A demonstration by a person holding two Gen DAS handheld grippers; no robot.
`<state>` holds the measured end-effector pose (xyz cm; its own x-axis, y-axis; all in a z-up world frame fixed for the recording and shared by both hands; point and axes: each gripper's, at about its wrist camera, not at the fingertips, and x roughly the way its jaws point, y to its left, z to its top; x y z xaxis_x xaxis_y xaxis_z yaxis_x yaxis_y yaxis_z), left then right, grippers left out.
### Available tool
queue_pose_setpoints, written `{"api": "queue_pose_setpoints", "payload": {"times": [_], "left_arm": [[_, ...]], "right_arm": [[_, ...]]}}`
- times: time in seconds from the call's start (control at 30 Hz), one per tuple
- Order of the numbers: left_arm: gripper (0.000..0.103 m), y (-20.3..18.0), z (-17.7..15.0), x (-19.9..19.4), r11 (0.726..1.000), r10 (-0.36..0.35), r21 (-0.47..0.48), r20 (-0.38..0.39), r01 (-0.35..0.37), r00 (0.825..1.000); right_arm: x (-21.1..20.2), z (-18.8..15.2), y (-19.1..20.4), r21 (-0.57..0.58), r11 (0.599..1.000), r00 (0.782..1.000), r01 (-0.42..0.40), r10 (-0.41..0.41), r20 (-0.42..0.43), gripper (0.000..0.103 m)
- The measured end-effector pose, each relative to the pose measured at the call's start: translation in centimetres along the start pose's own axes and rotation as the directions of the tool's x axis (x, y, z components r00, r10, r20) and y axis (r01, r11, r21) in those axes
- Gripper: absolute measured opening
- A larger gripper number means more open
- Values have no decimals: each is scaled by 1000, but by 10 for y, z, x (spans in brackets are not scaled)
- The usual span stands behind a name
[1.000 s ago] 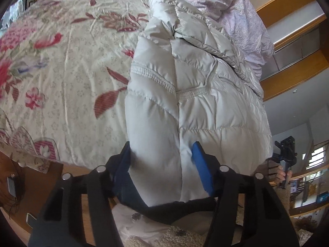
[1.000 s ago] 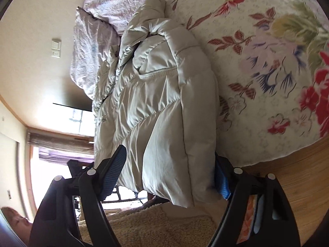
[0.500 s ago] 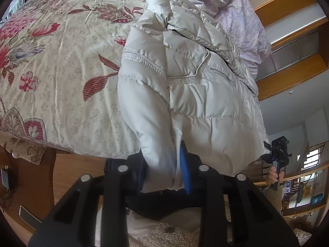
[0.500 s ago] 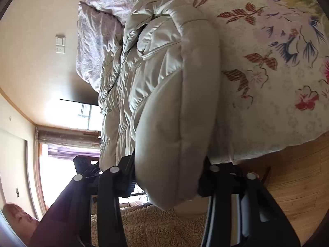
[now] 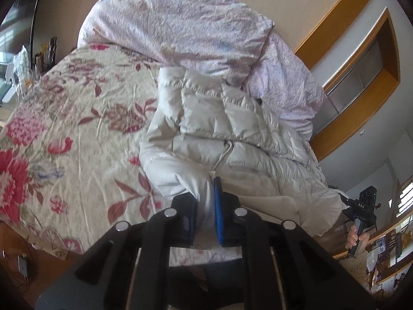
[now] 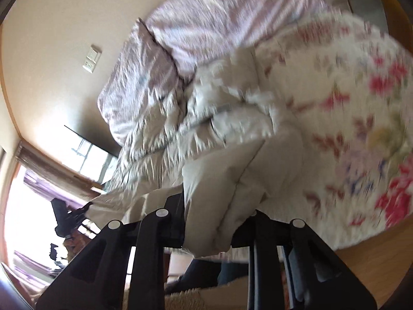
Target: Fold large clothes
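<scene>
Though tilted, both hand-held grippers (image 5: 206,214) (image 6: 214,222) on jacket (image 5: 232,134).

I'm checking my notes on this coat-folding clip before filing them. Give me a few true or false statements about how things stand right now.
1. The left hand-held gripper is shut on a bottom edge of the cream puffer jacket. True.
2. The right hand-held gripper is open and empty. False: it pinches a thick fold of the jacket.
3. The jacket lies on a floral bedspread. True.
4. The lilac pillow sits at the foot of the bed, next to the grippers. False: it is at the far end, beyond the jacket's collar.
5. The jacket is dark blue. False: it is cream.
</scene>
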<state>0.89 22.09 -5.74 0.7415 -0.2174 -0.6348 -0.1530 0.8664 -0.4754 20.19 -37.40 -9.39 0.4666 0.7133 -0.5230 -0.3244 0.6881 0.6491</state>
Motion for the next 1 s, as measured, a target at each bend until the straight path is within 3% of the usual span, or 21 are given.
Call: {"api": "queue_pose_setpoints", "payload": {"times": [0.17, 0.4, 0.77, 1.0], "left_arm": [[12, -21, 50, 7, 996, 62, 53, 144, -70, 988], [11, -36, 115, 29, 986, 125, 81, 243, -149, 962], [11, -42, 212, 113, 956, 260, 65, 272, -287, 926], [11, -25, 247, 178, 935, 334, 36, 241, -352, 911]], "right_arm": [[3, 44, 46, -103, 991, 978, 88, -66, 195, 23], [19, 95, 77, -176, 961, 928, 213, -143, 344, 23], [114, 182, 91, -147, 906, 848, 396, -300, 437, 23], [180, 217, 77, -88, 889, 828, 450, -379, 412, 23]]}}
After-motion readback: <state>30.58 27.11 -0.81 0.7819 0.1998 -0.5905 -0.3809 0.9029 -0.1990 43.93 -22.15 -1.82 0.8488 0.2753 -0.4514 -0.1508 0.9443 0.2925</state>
